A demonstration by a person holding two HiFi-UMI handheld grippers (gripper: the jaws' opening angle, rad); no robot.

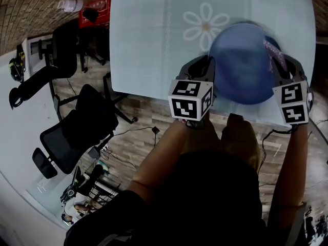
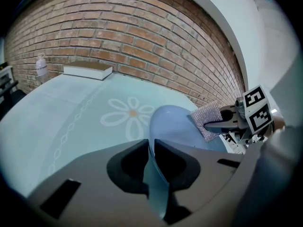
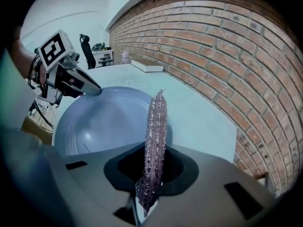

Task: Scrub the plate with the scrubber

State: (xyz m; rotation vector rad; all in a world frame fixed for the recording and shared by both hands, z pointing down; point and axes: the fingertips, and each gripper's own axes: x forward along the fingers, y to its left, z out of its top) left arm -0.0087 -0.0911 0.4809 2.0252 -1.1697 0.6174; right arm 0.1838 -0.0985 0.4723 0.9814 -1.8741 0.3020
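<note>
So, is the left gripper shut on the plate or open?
Shut on the plate: in its own view the left gripper has the blue rim pinched between both jaws, with no gap showing.

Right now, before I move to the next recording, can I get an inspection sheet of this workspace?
Surface: pale table with a flower print.
Job's things: blue plate at the near edge; glittery scrubber by its right rim, contact unclear.
Clutter: flat box and bottle near the far corner.
Grippers: left claw shut on the plate's rim; right claw shut on the scrubber.
Cables: black cable on the floor below the near edge.
Surroundings: brick wall, office chairs, wooden floor.
</note>
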